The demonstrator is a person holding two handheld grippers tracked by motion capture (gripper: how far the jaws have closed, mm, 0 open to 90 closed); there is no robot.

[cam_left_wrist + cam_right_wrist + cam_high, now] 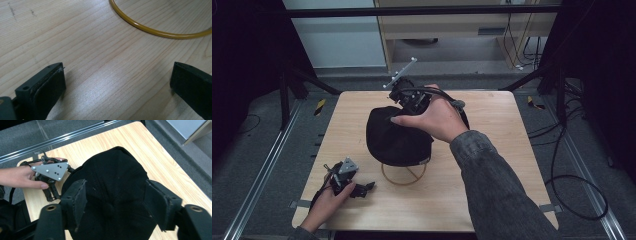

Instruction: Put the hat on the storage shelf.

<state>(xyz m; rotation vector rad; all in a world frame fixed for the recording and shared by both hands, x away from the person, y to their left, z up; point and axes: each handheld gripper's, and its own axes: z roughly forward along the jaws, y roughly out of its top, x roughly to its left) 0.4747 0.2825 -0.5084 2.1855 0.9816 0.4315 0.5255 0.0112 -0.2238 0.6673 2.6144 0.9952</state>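
Note:
A black cap [397,137] sits on a stand with a yellow ring base [404,177] in the middle of the wooden table [482,195]. My right gripper [404,102] hovers at the cap's far top side, held by a hand. In the right gripper view the gripper [116,182] is open, its jaws straddling the crown of the cap [115,162]; I cannot tell if they touch the fabric. My left gripper [366,189] lies low on the table at the front left, open. In the left gripper view the gripper [117,72] has bare wood between its jaws, with the ring [150,30] beyond.
In the right gripper view the left gripper's grey plate [51,171] and the hand holding it sit beside the cap. Bare table lies to the right and front of the cap. Metal rails [257,180] run along the floor on both sides, with cables [572,195] on the right.

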